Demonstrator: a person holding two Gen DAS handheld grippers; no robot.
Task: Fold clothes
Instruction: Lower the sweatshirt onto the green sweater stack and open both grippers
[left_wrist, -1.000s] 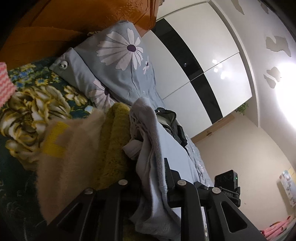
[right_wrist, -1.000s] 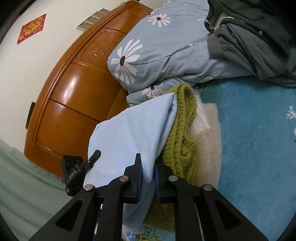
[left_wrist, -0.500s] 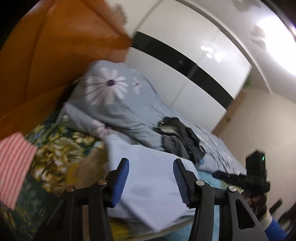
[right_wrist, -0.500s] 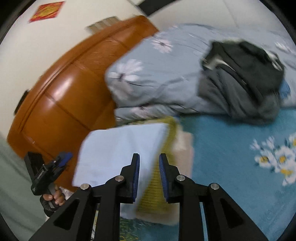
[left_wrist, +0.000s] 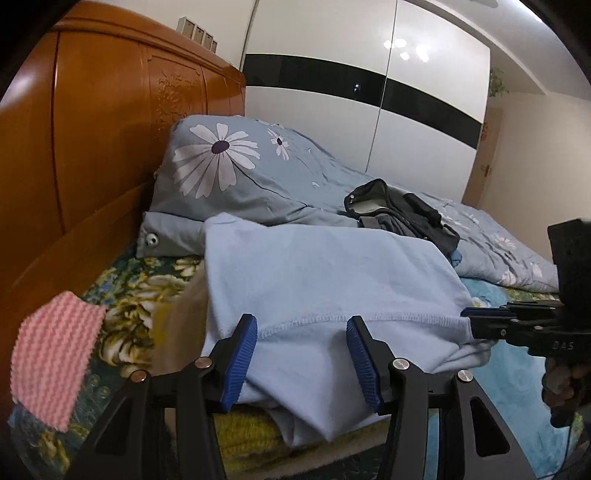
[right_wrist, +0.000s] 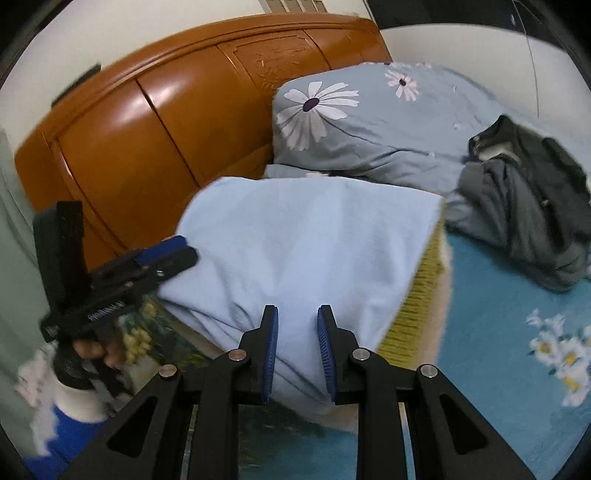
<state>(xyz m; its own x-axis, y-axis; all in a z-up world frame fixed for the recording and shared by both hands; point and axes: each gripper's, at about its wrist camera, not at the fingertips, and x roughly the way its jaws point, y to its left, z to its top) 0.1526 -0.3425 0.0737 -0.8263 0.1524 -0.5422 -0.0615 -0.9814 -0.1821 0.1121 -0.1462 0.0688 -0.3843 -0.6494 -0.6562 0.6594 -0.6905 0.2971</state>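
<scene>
Through the left wrist camera, I am seeing my left gripper (left_wrist: 301, 354) standing wide open with nothing between its blue-padded fingers (left_wrist: 238, 363). The folded light blue cotton garment (left_wrist: 325, 280) is lying just beyond and between them, its stitched hem facing me, on top of a yellow-green knitted sweater (left_wrist: 243, 435). A pink-and-white striped knitted cloth (left_wrist: 51, 358) is lying to the near left on the dark floral bedspread (left_wrist: 125, 291). Farther off, a grey-blue daisy-print quilt (left_wrist: 236, 173) is resting against the orange wooden headboard (left_wrist: 103, 140), with a dark grey jacket (left_wrist: 402, 214) to its right. At the right edge, my right gripper (left_wrist: 469, 323) is touching the garment's right corner.

Through the right wrist camera, I am seeing the right gripper (right_wrist: 297, 347) partly open, holding nothing, the light blue garment (right_wrist: 303, 258) lying just ahead of its tips. The left gripper (right_wrist: 183, 249) is sitting at the garment's left edge, open.
</scene>
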